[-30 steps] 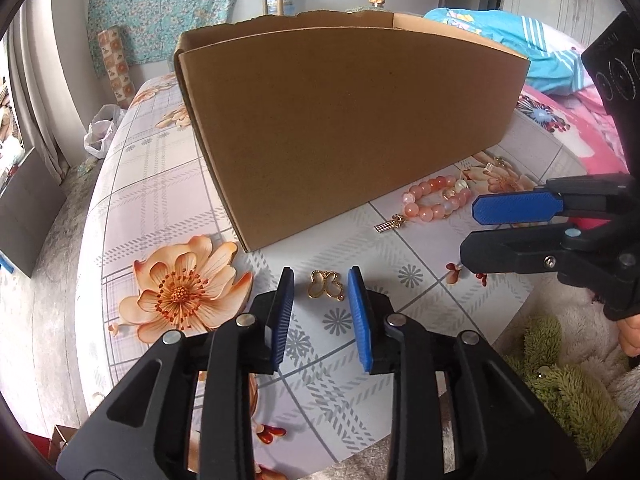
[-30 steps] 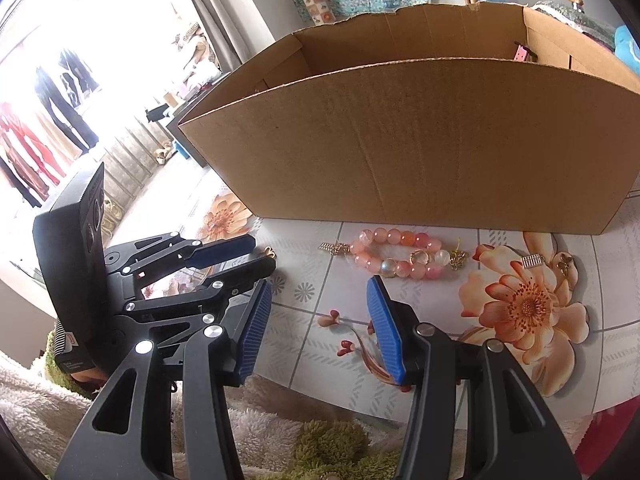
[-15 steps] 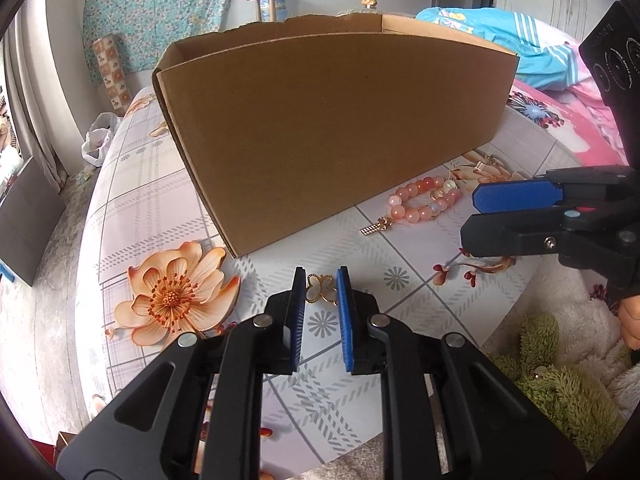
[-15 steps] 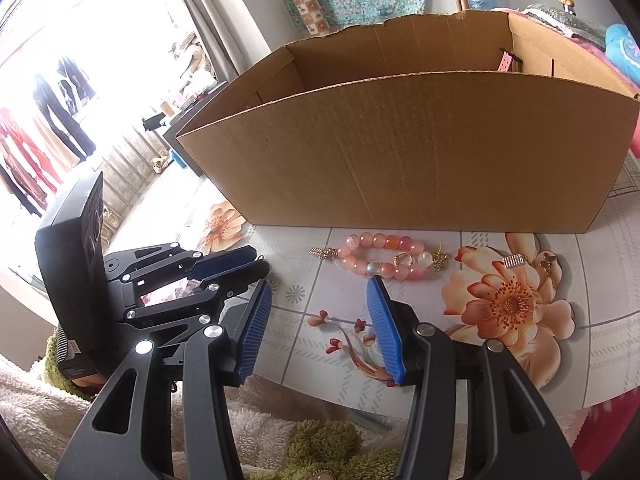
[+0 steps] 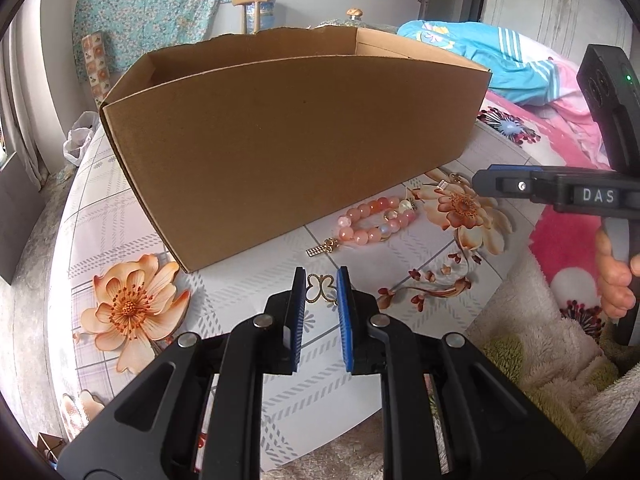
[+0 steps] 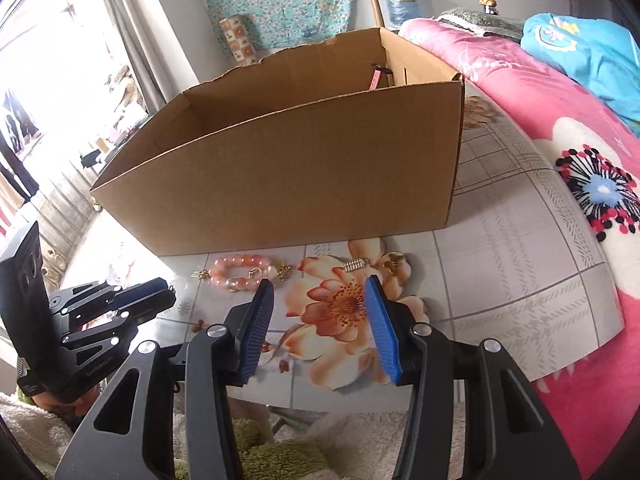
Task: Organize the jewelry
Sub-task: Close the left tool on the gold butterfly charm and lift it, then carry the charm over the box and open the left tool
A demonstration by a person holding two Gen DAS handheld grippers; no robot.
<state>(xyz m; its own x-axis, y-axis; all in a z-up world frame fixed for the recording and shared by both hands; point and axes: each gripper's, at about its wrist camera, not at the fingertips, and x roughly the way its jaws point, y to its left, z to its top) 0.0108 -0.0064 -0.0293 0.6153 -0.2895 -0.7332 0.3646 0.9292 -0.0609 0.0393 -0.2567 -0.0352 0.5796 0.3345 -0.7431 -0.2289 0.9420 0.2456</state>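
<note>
My left gripper [image 5: 321, 285] is shut on a gold butterfly pendant [image 5: 320, 288], held just above the floral tablecloth [image 5: 120, 216]. A pink bead bracelet [image 5: 374, 218] with a gold charm [image 5: 320, 249] lies in front of the open cardboard box [image 5: 288, 140]. My right gripper [image 6: 320, 304] is open and empty over a printed orange flower, right of the bracelet [image 6: 240, 270]. A small silver bar piece [image 6: 356, 265] and a gold butterfly stud [image 6: 394, 260] lie just beyond its fingertips. The left gripper [image 6: 160, 294] shows at the left of the right wrist view.
The box [image 6: 304, 176] holds a pink strap [image 6: 376, 78] at its far right. A pink floral blanket [image 6: 560, 128] and a blue garment [image 5: 488, 52] lie to the right. A fluffy cream and green rug [image 5: 540, 380] runs along the table's near edge.
My left gripper closed on the butterfly pendant and lifted it slightly. My right gripper moved right, from beside the bracelet to over the orange flower.
</note>
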